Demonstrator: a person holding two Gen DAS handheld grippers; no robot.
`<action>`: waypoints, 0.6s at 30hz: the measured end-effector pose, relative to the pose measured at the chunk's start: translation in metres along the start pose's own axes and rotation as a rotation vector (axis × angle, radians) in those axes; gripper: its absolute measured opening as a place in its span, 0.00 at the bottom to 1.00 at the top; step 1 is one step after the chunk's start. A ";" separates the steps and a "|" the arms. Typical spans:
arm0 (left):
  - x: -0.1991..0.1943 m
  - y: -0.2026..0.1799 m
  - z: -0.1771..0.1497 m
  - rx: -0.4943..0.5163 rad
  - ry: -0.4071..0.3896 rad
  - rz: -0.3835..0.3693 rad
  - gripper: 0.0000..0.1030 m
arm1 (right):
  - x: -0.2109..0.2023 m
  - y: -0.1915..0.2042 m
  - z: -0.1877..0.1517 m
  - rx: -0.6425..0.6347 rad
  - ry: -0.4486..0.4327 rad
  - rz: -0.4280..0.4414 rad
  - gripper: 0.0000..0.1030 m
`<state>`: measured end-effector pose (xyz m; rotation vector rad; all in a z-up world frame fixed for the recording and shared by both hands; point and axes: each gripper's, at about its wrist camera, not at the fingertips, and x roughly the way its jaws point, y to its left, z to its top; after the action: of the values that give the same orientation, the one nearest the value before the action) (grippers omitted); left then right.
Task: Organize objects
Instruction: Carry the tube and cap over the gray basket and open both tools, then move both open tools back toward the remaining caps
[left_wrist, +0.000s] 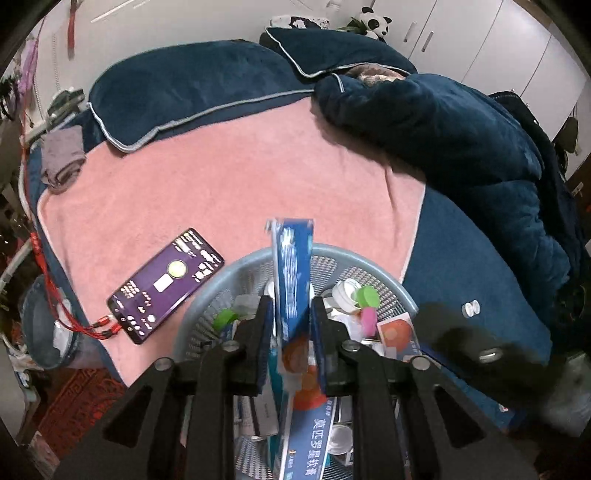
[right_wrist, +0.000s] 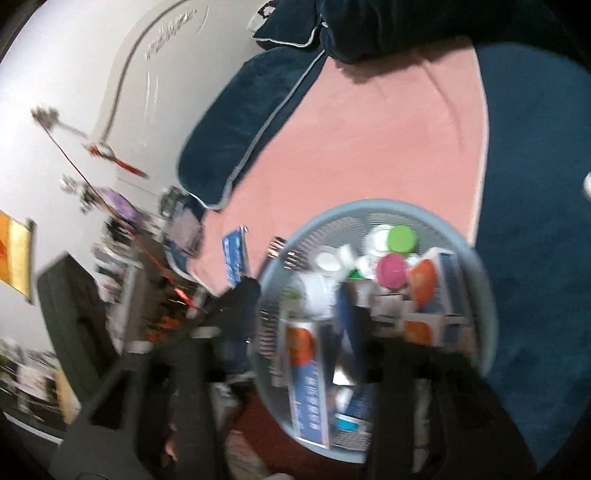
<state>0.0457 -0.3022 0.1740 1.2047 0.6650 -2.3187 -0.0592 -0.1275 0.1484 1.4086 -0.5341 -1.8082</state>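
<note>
My left gripper (left_wrist: 291, 310) is shut on a long blue ointment box (left_wrist: 293, 273) and holds it upright over a round grey-blue mesh basket (left_wrist: 207, 295) on the bed. The basket holds several boxes, white jars and green (left_wrist: 367, 296) and pink (left_wrist: 368, 316) caps. In the blurred right wrist view the same basket (right_wrist: 476, 266) lies ahead. My right gripper's fingers (right_wrist: 354, 314) reach into it among the boxes; their state is unclear. The left gripper with its blue box (right_wrist: 234, 258) shows left of the basket.
A purple phone (left_wrist: 166, 284) with red cables (left_wrist: 85, 325) lies on the pink towel (left_wrist: 229, 184) left of the basket. Dark blue pillows and a quilt (left_wrist: 461, 155) lie behind and right. A small white item (left_wrist: 471, 307) rests on the blue sheet.
</note>
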 end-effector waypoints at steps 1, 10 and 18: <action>-0.004 0.000 -0.001 0.000 -0.011 0.013 0.54 | -0.004 -0.003 -0.001 0.022 -0.022 -0.011 0.88; -0.022 0.003 -0.012 0.017 -0.007 0.144 0.98 | -0.026 0.005 -0.018 -0.189 -0.030 -0.437 1.00; -0.030 -0.024 -0.024 0.102 -0.009 0.192 0.99 | -0.059 -0.015 -0.021 -0.164 -0.043 -0.451 1.00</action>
<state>0.0623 -0.2636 0.1918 1.2447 0.4125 -2.2184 -0.0385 -0.0700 0.1679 1.4592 -0.0829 -2.1825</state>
